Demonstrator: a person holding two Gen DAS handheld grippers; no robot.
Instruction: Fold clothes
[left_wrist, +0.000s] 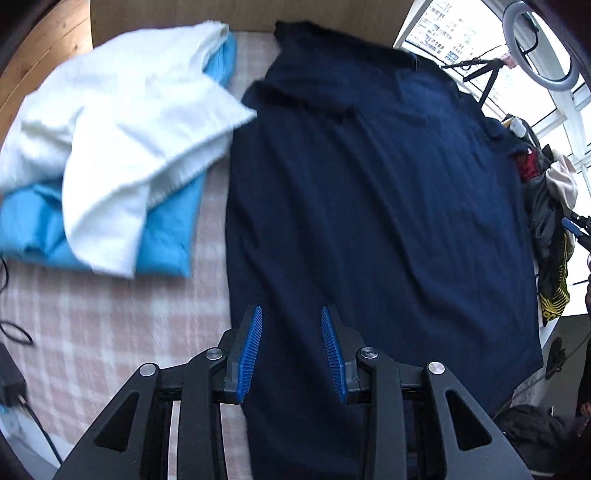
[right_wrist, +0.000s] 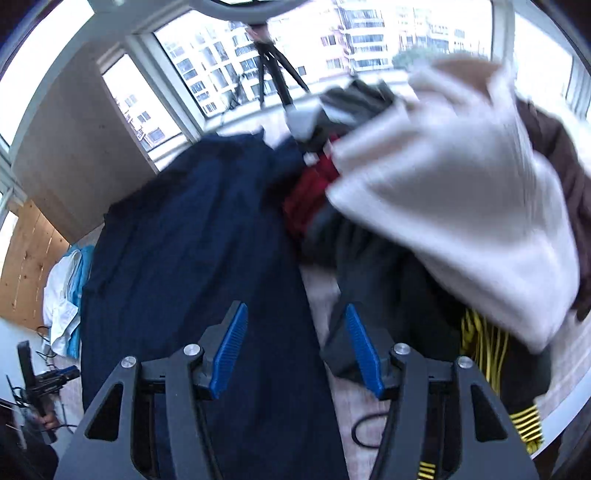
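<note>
navy garment (left_wrist: 369, 206) spread flat on bed, ready for folding | left tool (left_wrist: 291, 350) parted, empty | right tool (right_wrist: 295, 350) parted, empty

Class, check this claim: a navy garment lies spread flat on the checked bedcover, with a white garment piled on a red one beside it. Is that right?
Not quite. In the left wrist view the white garment lies on a light blue one, not red. The navy garment is indeed spread on the checked bedcover.
</note>
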